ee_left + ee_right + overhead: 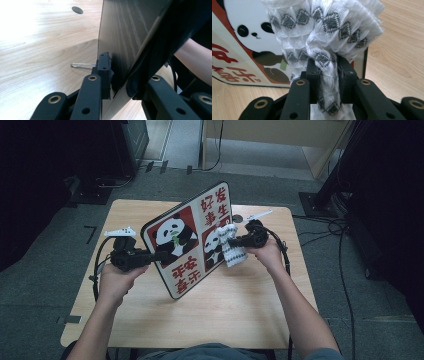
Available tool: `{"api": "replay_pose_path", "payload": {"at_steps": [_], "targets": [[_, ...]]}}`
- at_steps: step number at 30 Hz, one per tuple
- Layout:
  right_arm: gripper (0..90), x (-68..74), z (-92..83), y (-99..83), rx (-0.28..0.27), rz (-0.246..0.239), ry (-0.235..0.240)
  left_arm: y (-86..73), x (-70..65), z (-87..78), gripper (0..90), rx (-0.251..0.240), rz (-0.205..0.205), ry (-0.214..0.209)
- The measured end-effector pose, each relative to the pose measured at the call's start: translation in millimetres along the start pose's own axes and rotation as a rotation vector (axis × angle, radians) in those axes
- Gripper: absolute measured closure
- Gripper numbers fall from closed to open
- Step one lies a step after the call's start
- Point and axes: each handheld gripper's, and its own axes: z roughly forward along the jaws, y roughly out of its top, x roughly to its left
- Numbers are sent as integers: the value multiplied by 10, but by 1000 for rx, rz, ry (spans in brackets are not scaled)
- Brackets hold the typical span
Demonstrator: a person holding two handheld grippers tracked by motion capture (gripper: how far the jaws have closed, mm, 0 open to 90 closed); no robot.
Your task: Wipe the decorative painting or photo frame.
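My right jaws (pixel 329 82) are clamped narrow on a bunched cloth (pixel 324 40), white with grey diamonds; the fabric runs down between the pads and fans out above them. In the high view the same jaws (pixel 239 241) point left, toward the board (pixel 192 240), and the cloth (pixel 231 246) hangs from them right against the board's printed face, over the lower panda picture.

My left jaws (pixel 117 82) are closed on the board's left edge (pixel 117 50), one pad on the dark back and one on the front. From above they (pixel 159 255) point right, so the two grippers face each other with the board between them.

The board stands tilted on the surface (pixel 240 300), lower corner down near me, top corner leaning away toward the far edge. Its long axis runs from near-left to far-right, and the printed side faces my right hand (pixel 267 252) and somewhat upward. The cloth lies across that face rather than along it.

I judge the next move to be a wipe: the right hand is the one at the printed face, so it should drag the cloth along the long axis while the left hand (pixel 116 282) holds the board steady. If the grip on the edge is shallow, the push could swing the board.
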Motion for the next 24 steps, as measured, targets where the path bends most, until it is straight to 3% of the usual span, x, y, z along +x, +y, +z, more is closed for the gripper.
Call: {"api": "replay_pose_path", "payload": {"at_steps": [24], "targets": [[748, -124, 167, -155, 68, 29, 5, 2, -3, 11, 763, 2, 8, -5]]}}
